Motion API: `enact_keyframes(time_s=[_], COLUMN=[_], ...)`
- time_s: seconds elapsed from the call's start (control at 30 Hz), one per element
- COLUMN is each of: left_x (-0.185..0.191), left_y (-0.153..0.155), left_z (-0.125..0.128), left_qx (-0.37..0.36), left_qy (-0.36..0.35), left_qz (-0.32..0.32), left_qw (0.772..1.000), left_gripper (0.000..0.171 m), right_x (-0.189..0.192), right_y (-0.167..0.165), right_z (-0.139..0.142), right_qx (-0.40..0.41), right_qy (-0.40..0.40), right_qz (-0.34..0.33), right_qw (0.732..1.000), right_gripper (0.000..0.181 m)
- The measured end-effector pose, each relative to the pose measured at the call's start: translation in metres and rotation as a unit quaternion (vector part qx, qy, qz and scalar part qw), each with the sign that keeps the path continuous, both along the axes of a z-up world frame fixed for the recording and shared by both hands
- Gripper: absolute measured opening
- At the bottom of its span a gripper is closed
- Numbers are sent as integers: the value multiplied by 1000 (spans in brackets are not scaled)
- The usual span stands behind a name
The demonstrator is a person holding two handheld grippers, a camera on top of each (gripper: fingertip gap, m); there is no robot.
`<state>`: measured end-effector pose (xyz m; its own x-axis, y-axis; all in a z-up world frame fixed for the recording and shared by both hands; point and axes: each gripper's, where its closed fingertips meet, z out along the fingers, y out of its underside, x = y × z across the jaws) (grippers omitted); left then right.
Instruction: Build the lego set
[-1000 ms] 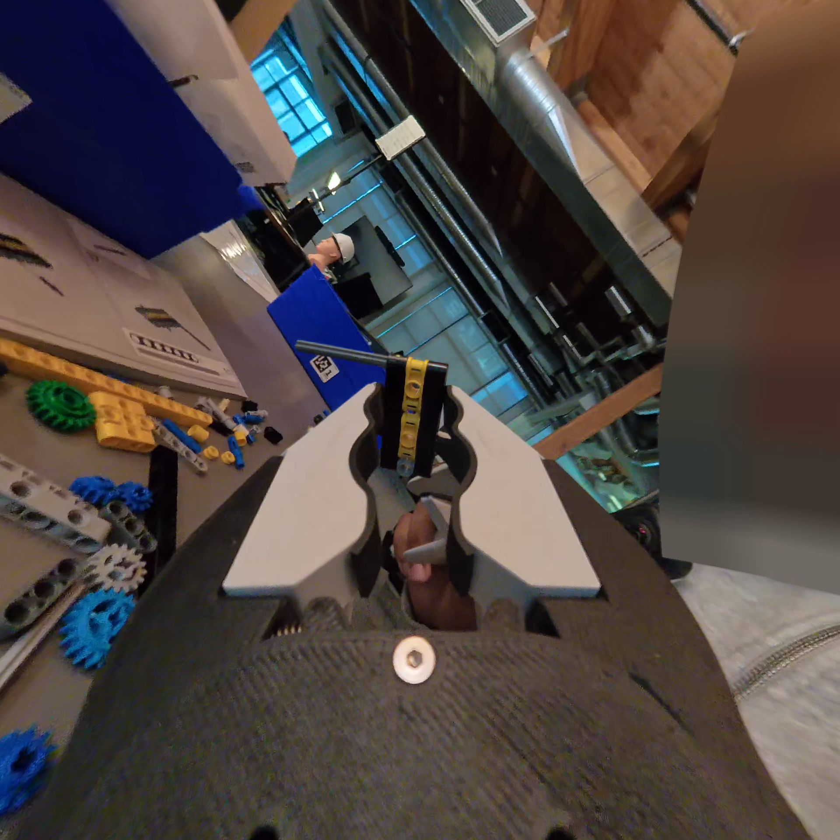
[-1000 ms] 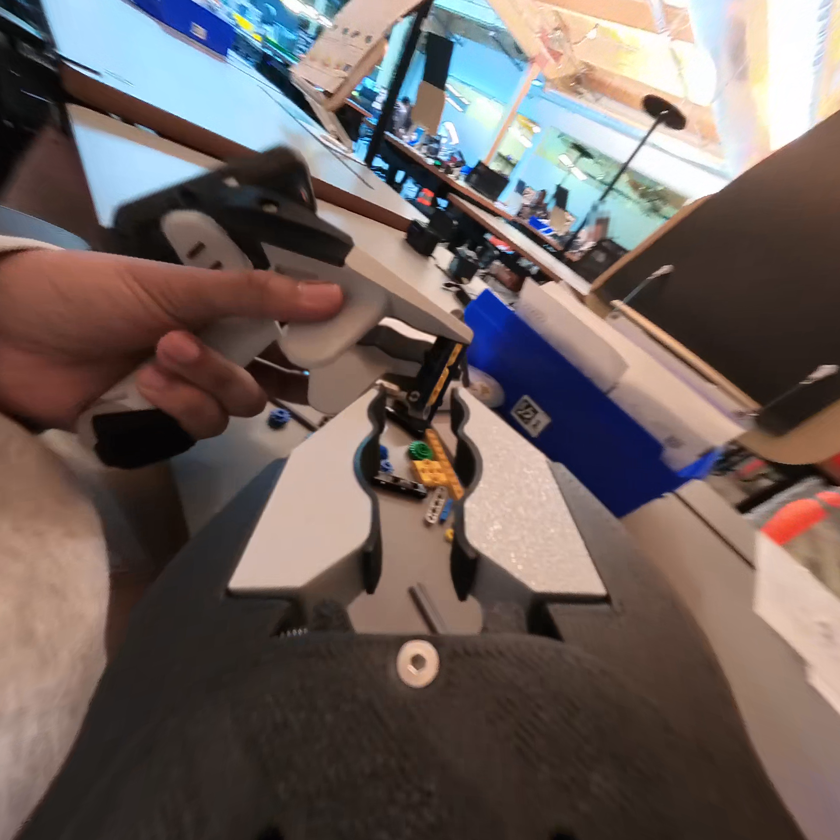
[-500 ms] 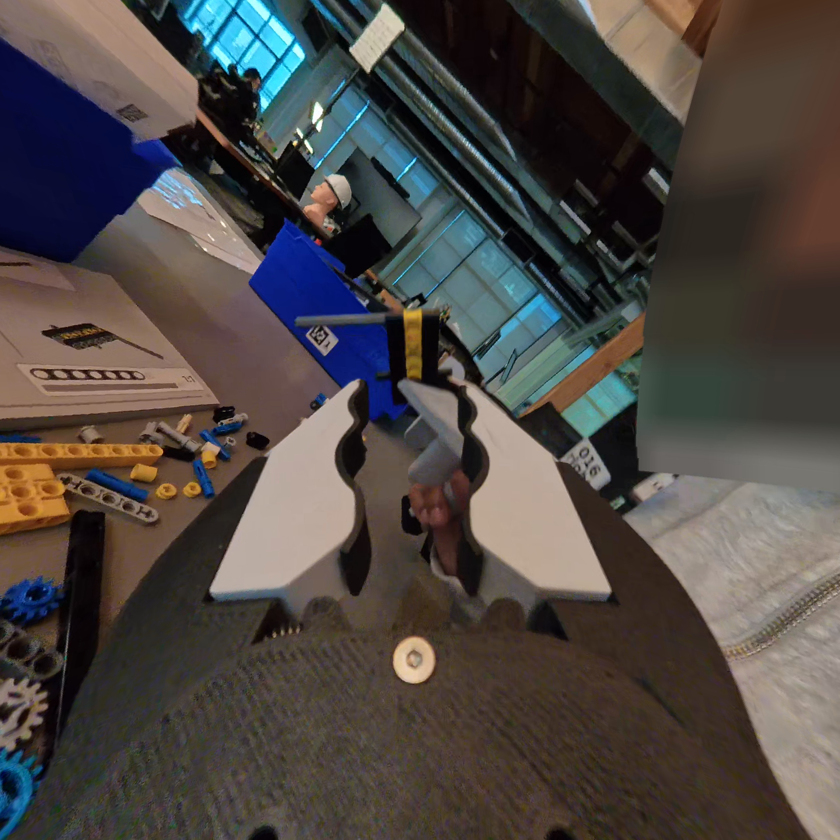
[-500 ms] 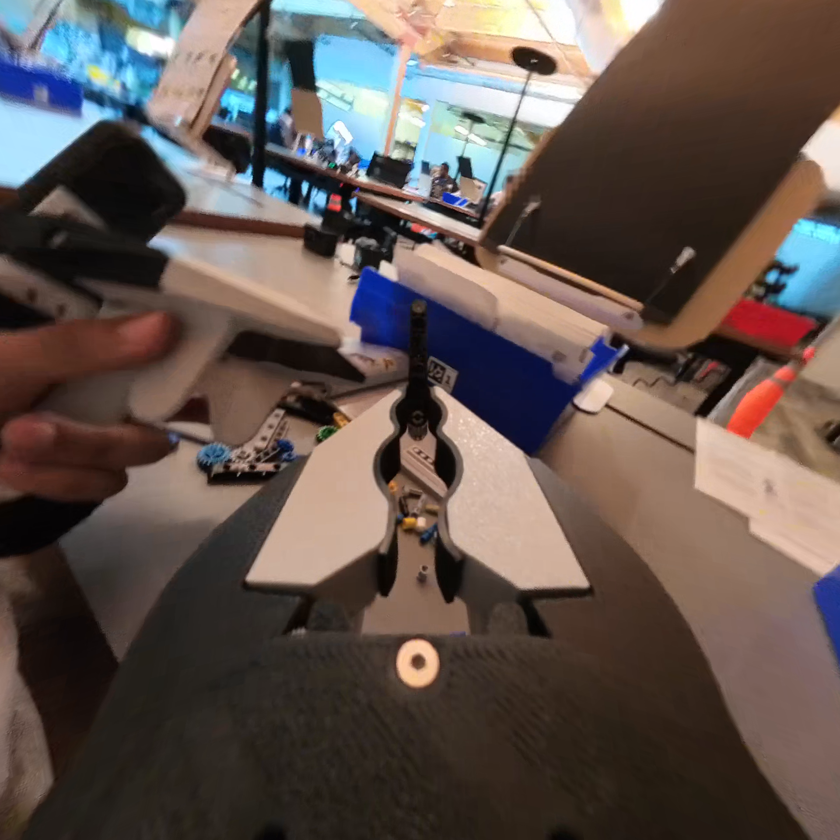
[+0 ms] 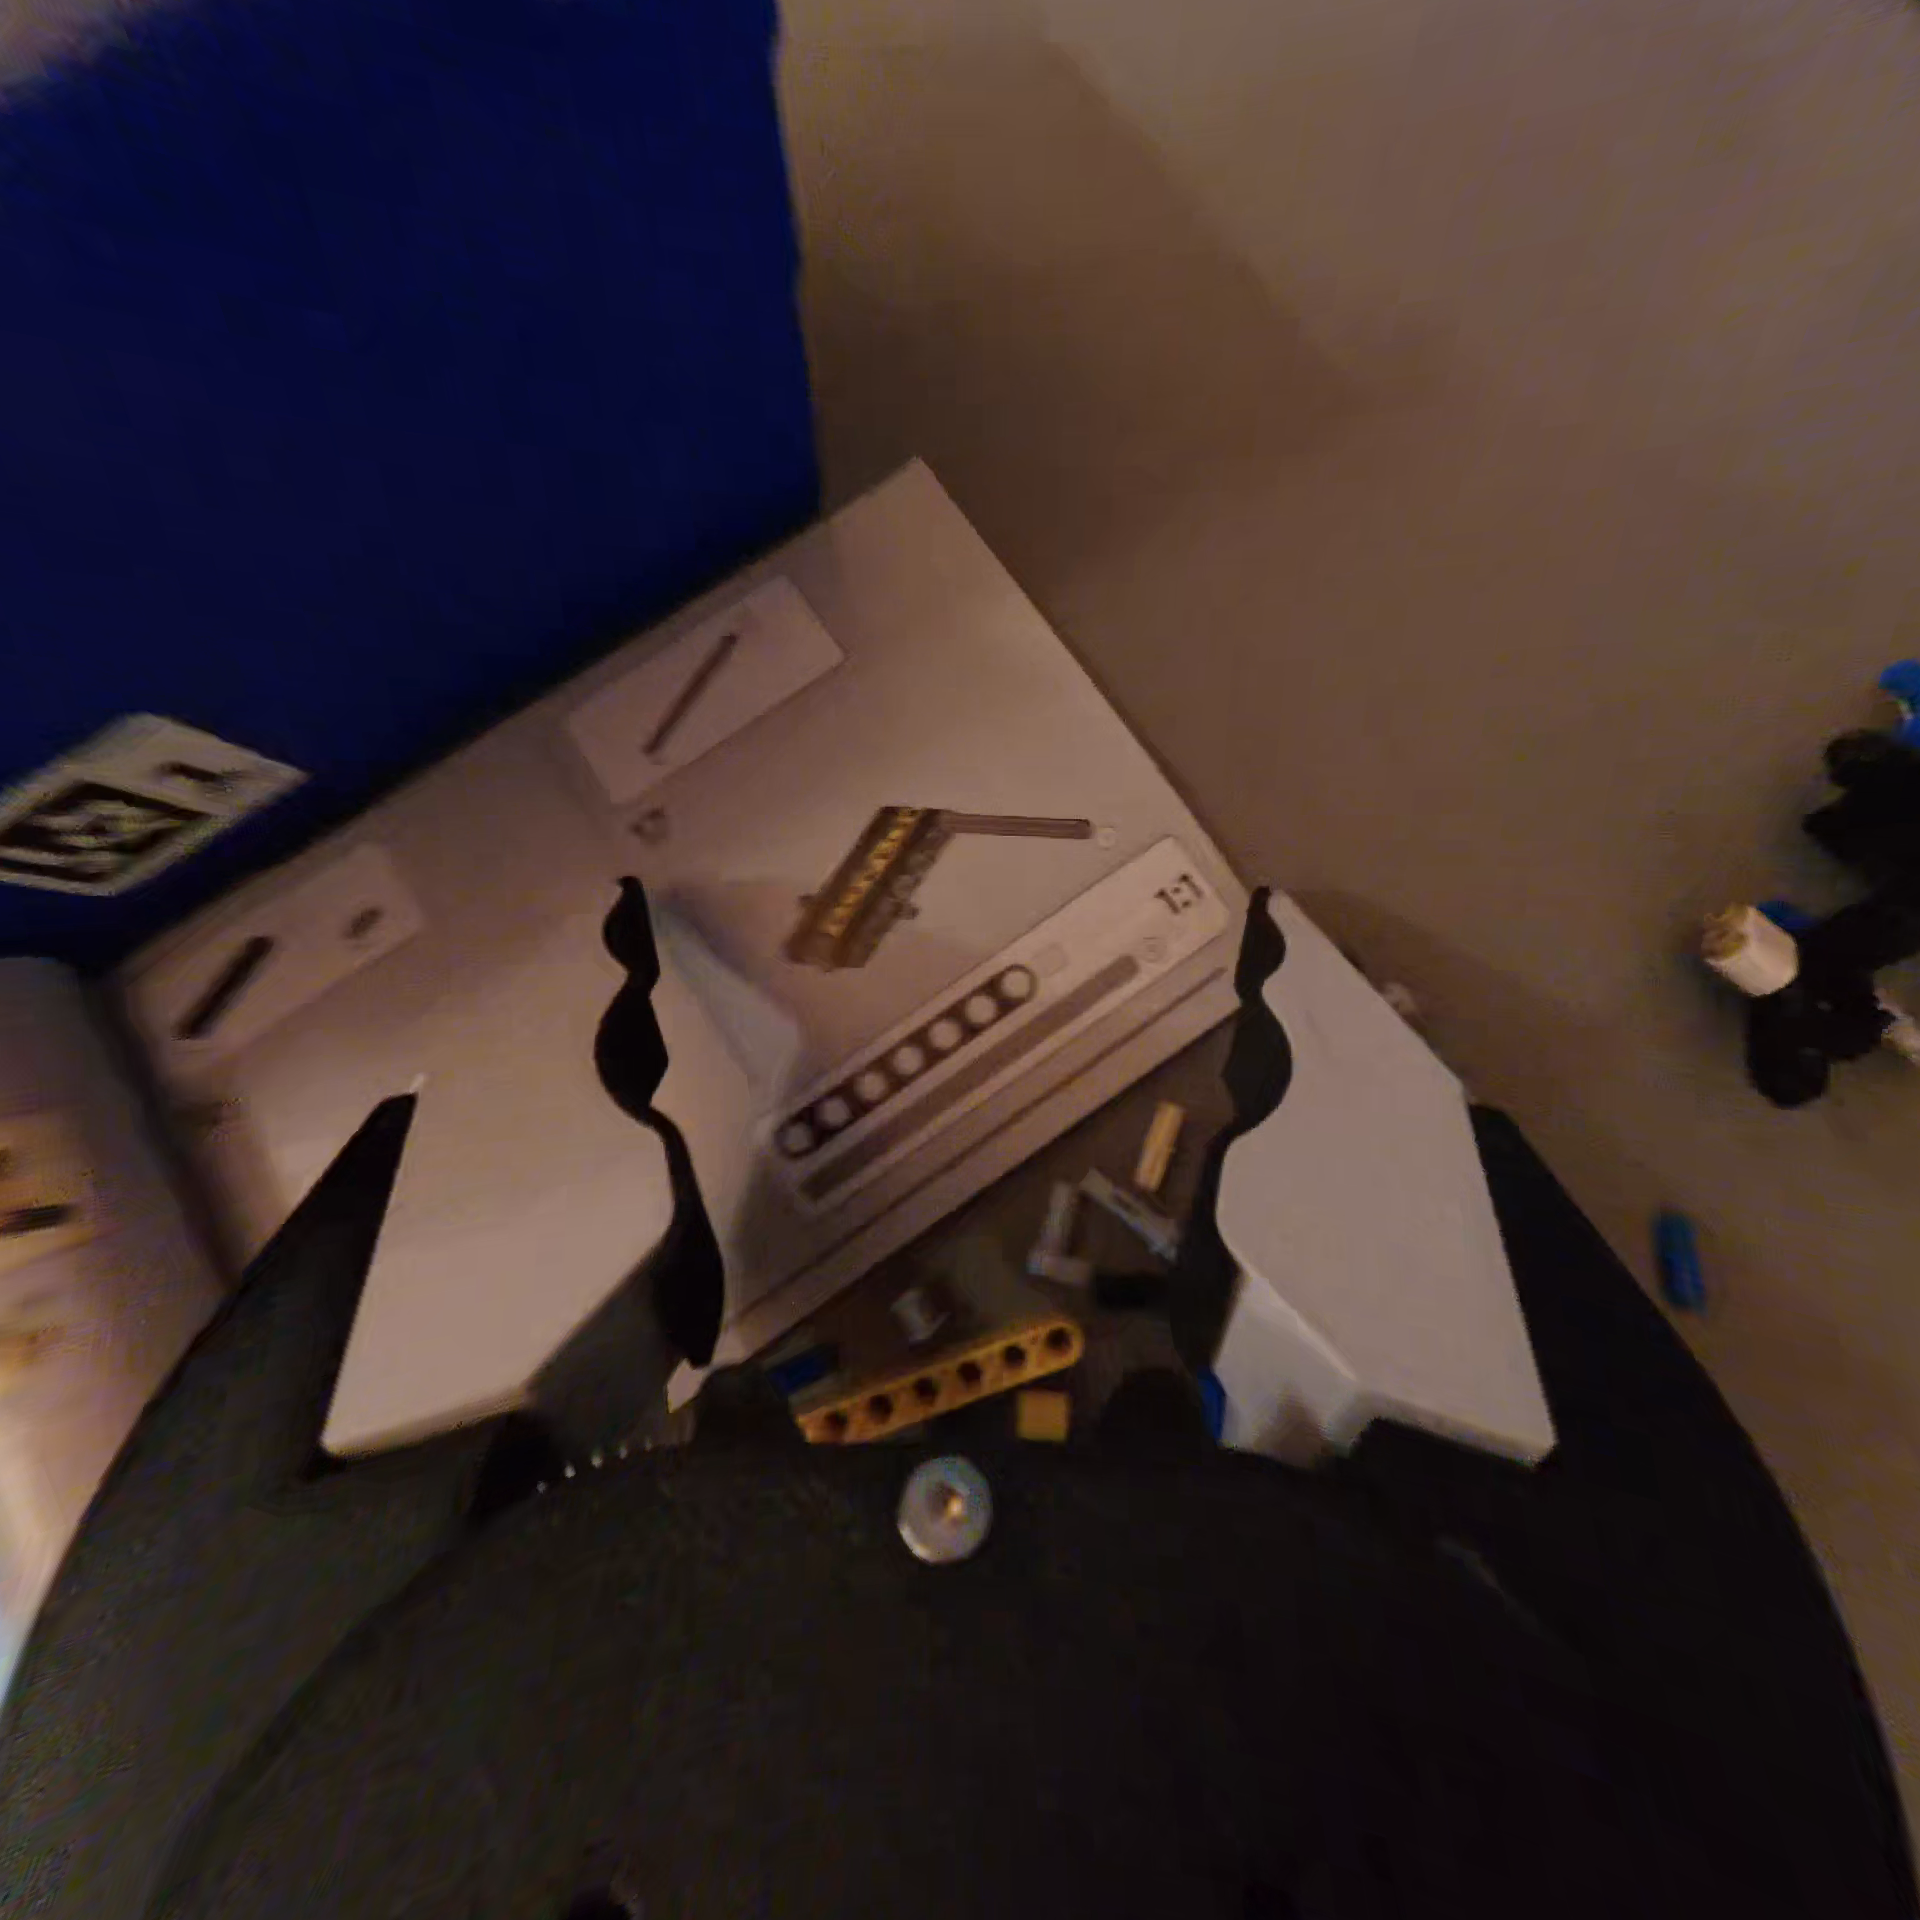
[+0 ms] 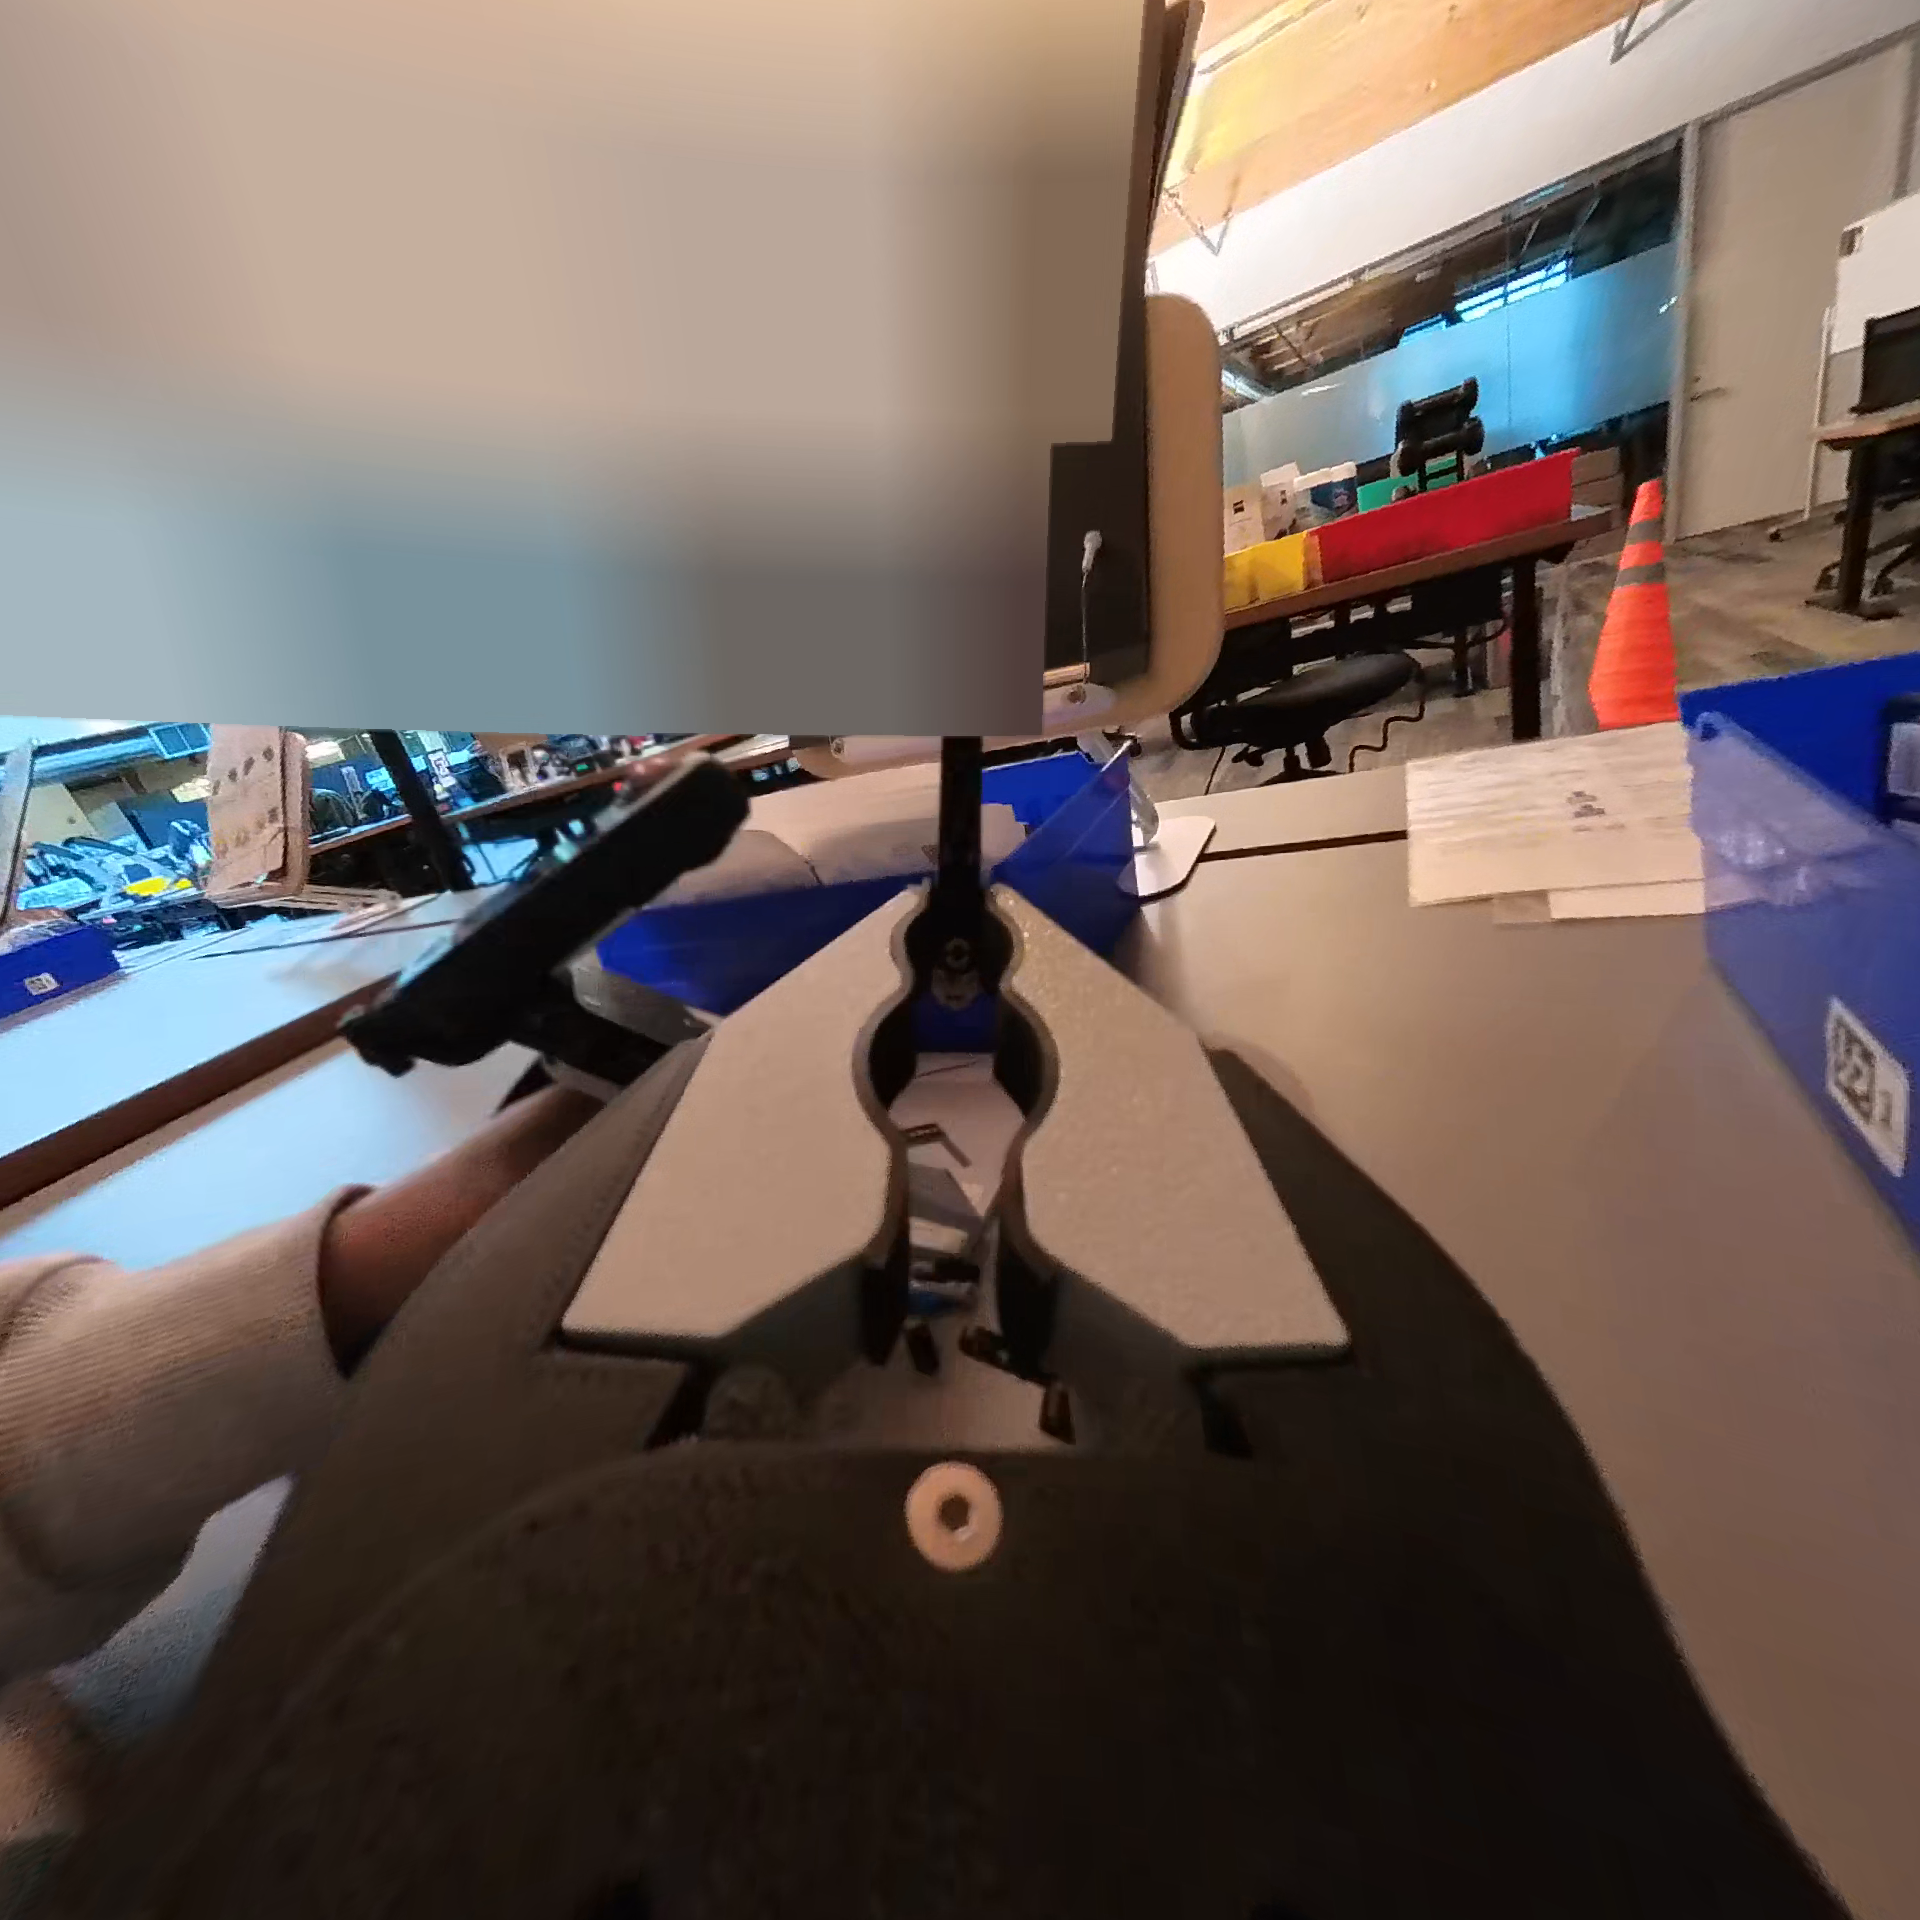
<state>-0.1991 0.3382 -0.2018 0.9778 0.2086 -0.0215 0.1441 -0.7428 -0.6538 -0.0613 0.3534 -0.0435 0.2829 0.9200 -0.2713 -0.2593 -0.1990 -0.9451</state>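
Note:
My left gripper (image 5: 940, 899) is open wide and empty, pointing down at the table over an open instruction booklet (image 5: 935, 727). Between its fingers lie a yellow holed beam (image 5: 935, 1387) and small grey pins (image 5: 1101, 1221). My right gripper (image 6: 954, 906) is shut on a thin black lego assembly (image 6: 958, 821), seen edge-on. It stands upright above the fingertips, its top hidden by a blurred patch. The left gripper also shows in the right wrist view (image 6: 551, 935), at the left, held by a hand.
A blue bin (image 5: 395, 416) stands behind the booklet. Black and blue parts (image 5: 1829, 935) and a blue pin (image 5: 1678, 1257) lie on the table to the right. In the right wrist view there are blue bins (image 6: 1818, 935), papers (image 6: 1548, 821) and a sleeve (image 6: 156, 1403).
My left gripper let go of the yellow-and-black assembly, opened wide and swung down over the booklet. My right gripper closed on the assembly and turned right with it.

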Motion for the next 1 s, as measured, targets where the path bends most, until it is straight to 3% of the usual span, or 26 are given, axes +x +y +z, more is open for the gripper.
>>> enact_keyframes(time_s=[0.1, 0.33, 0.5, 0.6, 0.67, 0.77, 1.0], left_x=[4, 4, 10, 3, -2, -3, -12], left_y=[2, 2, 2, -2, -9, -8, -11], left_z=[-6, -4, 6, 10, -1, -1, -1], left_qx=[-10, -6, 20, 16, -15, 6, 15], left_qy=[-2, -18, -54, -33, -19, -17, -8], left_qz=[1, 17, 20, 26, 32, 37, 50], left_qw=[1000, 1000, 998, 999, 999, 999, 999], left_gripper=[120, 108, 100, 102, 100, 97, 80], right_x=[6, 18, 26, 25, 23, 21, 19], right_y=[6, 24, 33, 34, 33, 33, 30], right_z=[2, -2, 0, -2, -3, -5, -5], right_qx=[3, -76, -87, -91, -94, -97, -97], right_qy=[6, 54, 66, 67, 65, 63, 63], right_qz=[-7, 14, 9, 12, 17, 22, 29], right_qw=[1000, 996, 994, 994, 993, 993, 993], right_gripper=[5, 5, 4, 5, 5, 4, 5])
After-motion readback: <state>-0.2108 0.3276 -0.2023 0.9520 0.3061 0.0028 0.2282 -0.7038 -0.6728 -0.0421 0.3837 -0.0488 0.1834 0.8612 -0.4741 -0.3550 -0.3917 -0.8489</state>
